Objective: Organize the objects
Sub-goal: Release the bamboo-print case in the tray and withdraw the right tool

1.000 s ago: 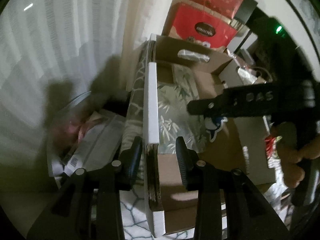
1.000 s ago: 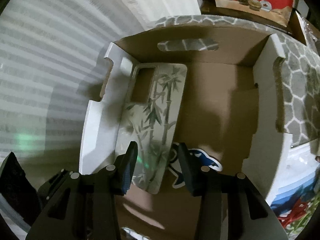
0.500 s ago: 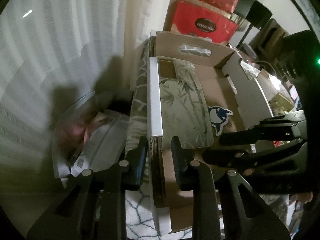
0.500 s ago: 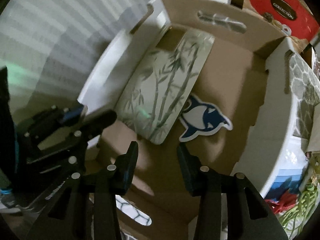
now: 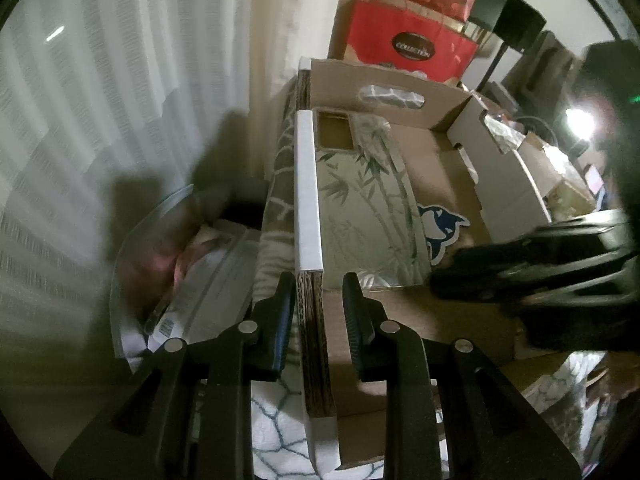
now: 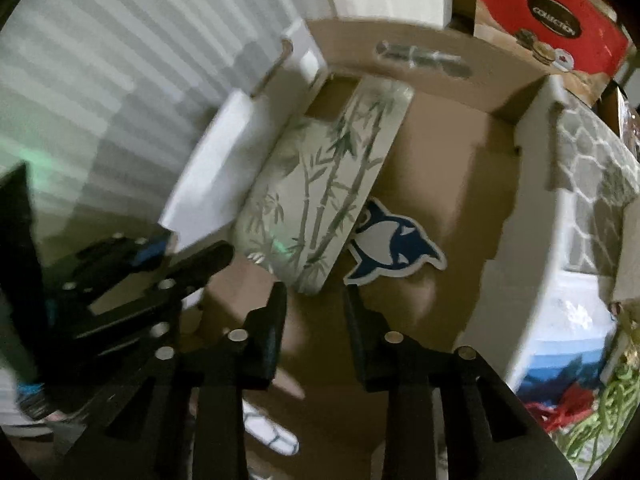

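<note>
An open cardboard box (image 5: pixel 456 320) (image 6: pixel 472 168) holds a bamboo-print phone case (image 5: pixel 368 200) (image 6: pixel 320 184) along its left wall and a blue and white dolphin sticker (image 5: pixel 440 228) (image 6: pixel 396 248) beside it. My left gripper (image 5: pixel 314 296) is open and straddles the box's left wall (image 5: pixel 308 200), one finger outside, one inside. It also shows in the right wrist view (image 6: pixel 172 256). My right gripper (image 6: pixel 312 300) is open and empty above the box floor, just short of the case and sticker. It shows blurred in the left wrist view (image 5: pixel 440 280).
A red "Collection" box (image 5: pixel 408 44) (image 6: pixel 548 28) stands behind the cardboard box. A clear plastic container with papers (image 5: pixel 192 280) lies left of it by the white curtain (image 5: pixel 120 80). A hexagon-pattern cloth (image 6: pixel 592 184) and clutter lie to the right.
My right gripper has pulled back toward the box's near end, leaving the case and sticker lying in the box. My left gripper stays around the left wall.
</note>
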A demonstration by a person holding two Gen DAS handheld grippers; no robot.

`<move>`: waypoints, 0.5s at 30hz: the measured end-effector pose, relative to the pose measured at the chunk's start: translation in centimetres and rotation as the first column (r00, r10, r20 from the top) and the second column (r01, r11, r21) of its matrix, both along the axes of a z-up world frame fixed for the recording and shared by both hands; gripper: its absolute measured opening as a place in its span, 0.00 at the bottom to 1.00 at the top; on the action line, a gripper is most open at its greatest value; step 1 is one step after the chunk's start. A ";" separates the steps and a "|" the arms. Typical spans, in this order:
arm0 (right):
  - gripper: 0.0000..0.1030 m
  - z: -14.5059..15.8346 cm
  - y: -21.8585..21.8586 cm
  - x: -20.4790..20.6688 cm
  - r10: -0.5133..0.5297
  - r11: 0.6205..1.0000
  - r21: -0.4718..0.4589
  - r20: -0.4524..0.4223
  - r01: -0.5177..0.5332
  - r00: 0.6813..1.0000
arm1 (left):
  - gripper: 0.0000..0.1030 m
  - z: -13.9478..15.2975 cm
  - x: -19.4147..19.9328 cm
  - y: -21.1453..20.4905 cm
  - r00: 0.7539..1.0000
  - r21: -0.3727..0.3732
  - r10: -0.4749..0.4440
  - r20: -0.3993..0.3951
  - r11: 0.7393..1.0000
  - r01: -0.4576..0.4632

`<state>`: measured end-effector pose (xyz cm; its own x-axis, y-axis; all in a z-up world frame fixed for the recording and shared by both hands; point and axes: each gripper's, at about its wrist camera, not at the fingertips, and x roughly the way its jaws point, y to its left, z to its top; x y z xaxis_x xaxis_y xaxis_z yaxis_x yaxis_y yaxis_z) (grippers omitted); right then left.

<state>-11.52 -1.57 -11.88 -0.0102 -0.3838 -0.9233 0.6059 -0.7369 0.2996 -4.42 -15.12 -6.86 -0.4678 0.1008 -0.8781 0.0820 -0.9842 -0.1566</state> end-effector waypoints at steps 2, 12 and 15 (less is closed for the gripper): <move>0.33 1.8 1.3 0.1 -0.016 0.999 -0.030 -0.020 0.016 1.000 | 0.21 -0.2 -0.1 0.2 1.000 -0.017 -0.004 0.004 1.000 0.004; 0.46 8.6 12.3 -1.4 -0.179 0.983 -0.053 -0.132 0.173 0.975 | 0.12 -0.5 0.2 0.6 1.000 -0.085 -0.018 -0.010 0.996 0.018; 0.48 9.6 15.8 -1.8 -0.251 0.968 -0.029 -0.177 0.250 0.952 | 0.12 -0.5 0.2 0.8 1.000 -0.089 -0.020 -0.011 0.996 0.019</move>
<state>-13.31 14.26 -2.25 -0.2702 -0.3541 -0.8953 0.4462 -0.8701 0.2095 -4.18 -14.28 -7.34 -0.4770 0.0314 -0.8783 0.0617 -0.9957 -0.0691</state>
